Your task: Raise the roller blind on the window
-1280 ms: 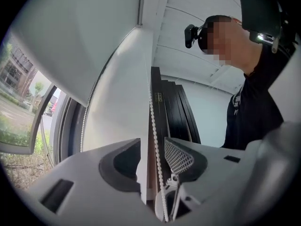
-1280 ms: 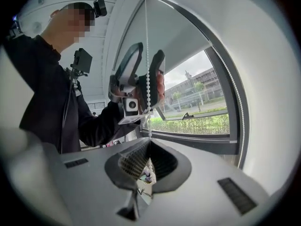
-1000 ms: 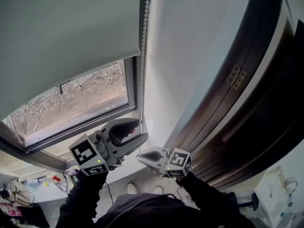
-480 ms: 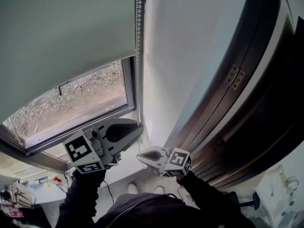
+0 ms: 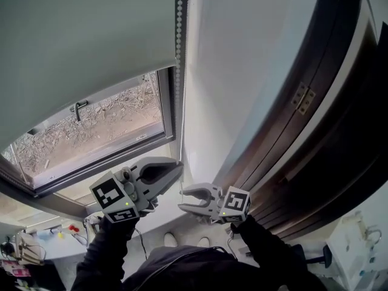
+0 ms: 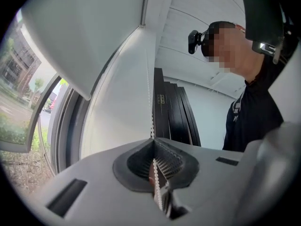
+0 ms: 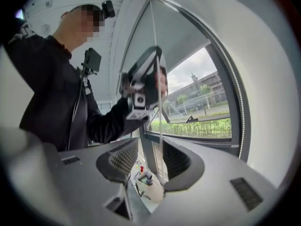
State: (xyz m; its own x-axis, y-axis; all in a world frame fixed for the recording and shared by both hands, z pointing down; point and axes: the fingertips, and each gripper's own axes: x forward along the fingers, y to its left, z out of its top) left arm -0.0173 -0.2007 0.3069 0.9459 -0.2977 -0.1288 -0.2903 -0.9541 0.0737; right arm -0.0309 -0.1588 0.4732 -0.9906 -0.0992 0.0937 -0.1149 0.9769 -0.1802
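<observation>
The grey roller blind (image 5: 85, 35) covers the upper part of the window (image 5: 97, 132). Its white bead chain (image 5: 179, 53) hangs down the right side of the frame. My left gripper (image 5: 177, 168) is shut on that chain; in the left gripper view the beads (image 6: 151, 112) run straight up from the pinched jaws (image 6: 154, 142). Just below and to the right, my right gripper (image 5: 185, 201) has just been opening. The chain (image 7: 160, 121) passes loose through the gap between its jaws (image 7: 150, 147), untouched by the pads.
A white wall (image 5: 242, 71) stands right of the window, then a dark wooden door (image 5: 327, 138) with a brass hinge (image 5: 303, 99). The window handle (image 5: 77, 108) shows below the blind's hem. A cluttered desk (image 5: 36, 241) lies low at the left.
The left gripper's jaws, open a second ago, have shut on the bead chain. The right gripper, then shut, now stands open around it. Both hands stay about where they were.
</observation>
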